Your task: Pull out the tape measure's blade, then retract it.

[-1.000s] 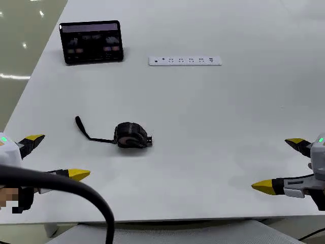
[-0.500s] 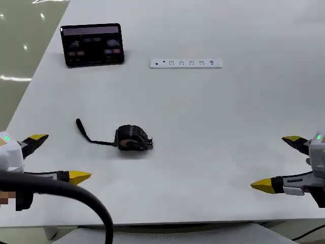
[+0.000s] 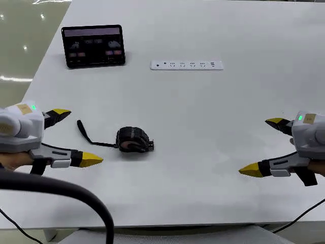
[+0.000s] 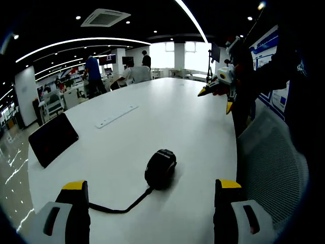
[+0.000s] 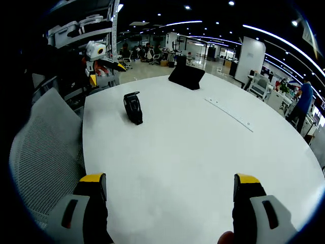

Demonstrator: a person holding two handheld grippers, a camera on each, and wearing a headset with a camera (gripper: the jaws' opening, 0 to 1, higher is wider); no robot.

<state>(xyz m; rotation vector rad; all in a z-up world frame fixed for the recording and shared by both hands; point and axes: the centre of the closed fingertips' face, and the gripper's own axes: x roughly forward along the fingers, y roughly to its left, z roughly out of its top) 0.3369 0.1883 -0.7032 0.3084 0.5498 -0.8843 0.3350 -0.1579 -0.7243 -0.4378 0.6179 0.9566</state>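
1. Tape measure [image 3: 133,140], a black case, is lying on the white table [image 3: 213,117], left of centre in the head view, with nothing touching it.
2. Its black wrist strap [image 3: 87,135] is trailing off to the left across the tabletop and curling upward at its end.
3. The left gripper [image 3: 82,135] is hovering just left of the tape measure, its yellow-tipped jaws spreading wide and gripping nothing. In the head view the strap's end is lying between the two tips.
4. In the left gripper view, the case is sitting ahead between the jaws, with the strap running back toward the camera.
5. The right gripper [image 3: 256,146] is hovering at the table's right side, well apart from the tape measure, its jaws likewise gaping and carrying nothing.
6. A dark tablet [image 3: 93,46] is standing propped at the far left of the table, and a white power strip [image 3: 186,65] is lying beyond the tape measure.
7. A thick black cable [image 3: 76,189] is arcing across the lower left of the head view.
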